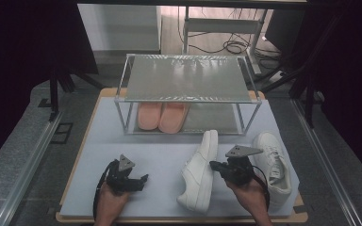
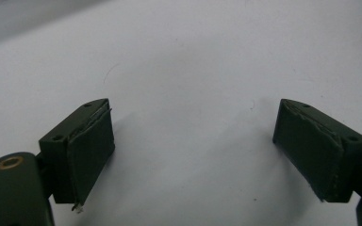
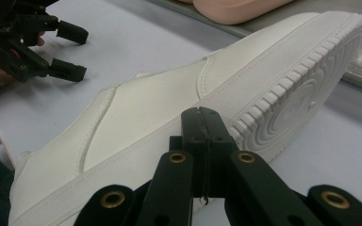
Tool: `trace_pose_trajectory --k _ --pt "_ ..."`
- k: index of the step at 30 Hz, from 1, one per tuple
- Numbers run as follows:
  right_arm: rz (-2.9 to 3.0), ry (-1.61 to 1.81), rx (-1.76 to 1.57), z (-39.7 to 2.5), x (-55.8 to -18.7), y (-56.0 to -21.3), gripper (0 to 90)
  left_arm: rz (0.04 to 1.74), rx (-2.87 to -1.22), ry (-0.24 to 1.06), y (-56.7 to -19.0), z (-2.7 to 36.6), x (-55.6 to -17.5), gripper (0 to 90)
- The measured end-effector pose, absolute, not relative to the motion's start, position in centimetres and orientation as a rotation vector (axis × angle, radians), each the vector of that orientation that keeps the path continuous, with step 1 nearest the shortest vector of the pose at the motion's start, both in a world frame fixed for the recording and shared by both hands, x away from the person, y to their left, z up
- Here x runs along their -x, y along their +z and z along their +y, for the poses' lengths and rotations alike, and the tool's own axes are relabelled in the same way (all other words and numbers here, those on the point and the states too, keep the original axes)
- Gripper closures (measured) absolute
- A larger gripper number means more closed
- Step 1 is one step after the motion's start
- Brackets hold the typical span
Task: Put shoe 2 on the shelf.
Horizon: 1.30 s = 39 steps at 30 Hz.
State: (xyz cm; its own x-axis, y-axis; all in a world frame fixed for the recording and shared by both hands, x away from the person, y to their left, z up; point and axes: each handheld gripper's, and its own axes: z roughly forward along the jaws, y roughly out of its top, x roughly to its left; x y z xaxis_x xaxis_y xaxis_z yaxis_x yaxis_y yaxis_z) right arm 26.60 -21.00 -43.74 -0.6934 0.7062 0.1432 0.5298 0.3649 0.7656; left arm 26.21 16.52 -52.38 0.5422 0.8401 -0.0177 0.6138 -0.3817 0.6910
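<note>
My table [image 1: 103,155] wears a pale bluish-white mat over a wooden board, with grey carpeted floor [image 1: 23,155] on both sides and a metal rail [image 1: 33,160] running along the left. Beyond it I see dark curtains [image 1: 23,37], a white cabinet [image 1: 122,28], and black cables [image 1: 231,46] coiled under a metal-legged desk [image 1: 221,23].

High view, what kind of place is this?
Probably a lab or recording setup staged as a shoe-tidying spot: a padded table with a small metal shoe rack, dark curtains around, cables on the floor.

Bare mat [image 1: 160,160] between rack [image 1: 184,80] and tipped sneaker [image 1: 199,172]; second sneaker [image 1: 275,165] rightward.
</note>
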Motion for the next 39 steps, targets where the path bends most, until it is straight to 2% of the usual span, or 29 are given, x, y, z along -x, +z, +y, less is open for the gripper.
trace_pose_trajectory --k 17,22,39 --pt "2.334 1.182 -1.236 -24.6 -25.1 -43.8 90.0 1.170 -2.125 0.447 -52.4 16.5 -26.2 13.0" --pt "2.224 0.956 -1.312 -26.0 -25.0 -44.4 90.0 1.172 -2.125 0.444 -52.4 16.5 -26.2 12.9" --pt "2.148 0.745 -1.394 -26.0 -25.6 -45.4 90.0 1.171 -2.125 0.443 -52.4 16.5 -26.3 12.9"
